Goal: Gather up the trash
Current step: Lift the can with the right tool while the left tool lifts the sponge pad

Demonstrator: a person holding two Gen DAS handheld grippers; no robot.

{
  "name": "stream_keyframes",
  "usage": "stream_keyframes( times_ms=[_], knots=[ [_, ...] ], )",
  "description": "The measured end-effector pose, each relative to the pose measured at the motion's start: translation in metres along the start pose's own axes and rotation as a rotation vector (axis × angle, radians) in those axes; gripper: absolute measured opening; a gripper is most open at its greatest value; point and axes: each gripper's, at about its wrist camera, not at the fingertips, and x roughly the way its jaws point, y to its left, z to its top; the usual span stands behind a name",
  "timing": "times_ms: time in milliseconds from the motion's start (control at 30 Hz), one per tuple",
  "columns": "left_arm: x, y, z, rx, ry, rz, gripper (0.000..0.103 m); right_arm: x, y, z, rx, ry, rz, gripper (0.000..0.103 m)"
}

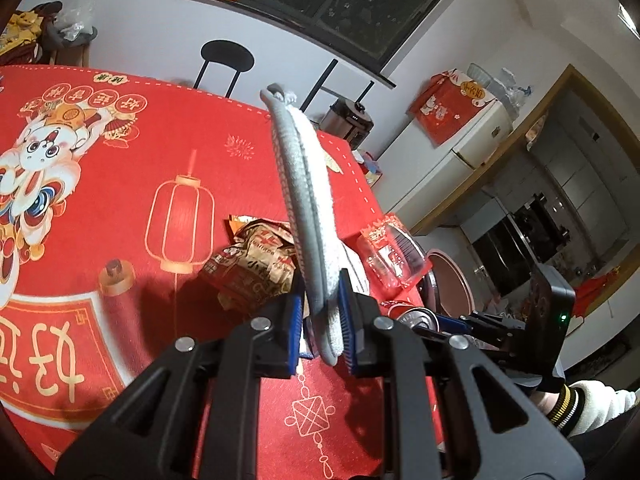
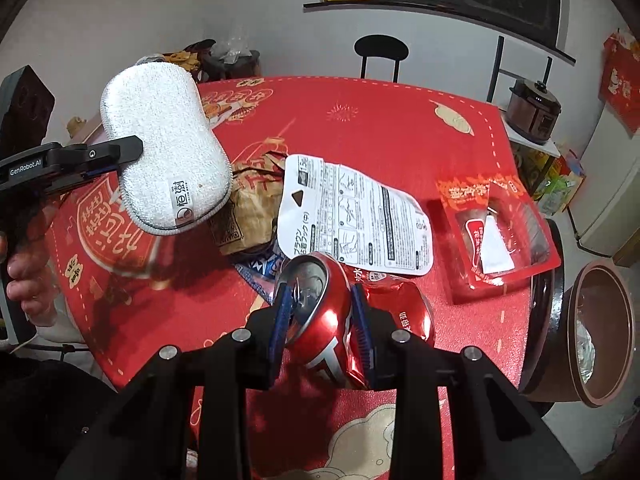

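My left gripper (image 1: 320, 300) is shut on a grey-white scrubbing sponge (image 1: 304, 184), held edge-on above the red tablecloth (image 1: 168, 128). In the right wrist view the sponge (image 2: 164, 148) shows its flat face at upper left, in the left gripper (image 2: 124, 156). My right gripper (image 2: 320, 300) is shut on a crushed red drink can (image 2: 324, 316), just above the table; the can's top (image 1: 420, 316) also shows in the left wrist view. On the table lie a crumpled brown paper bag (image 2: 248, 208), a white printed package (image 2: 360, 216), a red clear-plastic tray (image 2: 500, 232) and a red foil wrapper (image 2: 404, 312).
A brown round bin (image 2: 600, 332) lined with plastic stands on the floor off the table's right edge. A black stool (image 2: 380, 56) and a cooker (image 2: 536, 108) are behind the table. A blue wrapper (image 2: 264, 268) lies under the bag. A hand (image 2: 24, 280) holds the left gripper's handle.
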Motion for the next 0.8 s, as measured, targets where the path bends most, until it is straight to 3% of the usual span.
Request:
stream_keyframes(
  times_ms=[433,800],
  knots=[
    [0.012,-0.025,0.013,0.027,-0.006,-0.036,0.020,-0.043,-0.038,0.007,0.053,-0.099,-0.079,0.031],
    [0.032,-0.067,0.017,0.046,0.004,-0.076,0.020,-0.095,-0.133,-0.006,0.180,-0.177,-0.229,0.031]
  ],
)
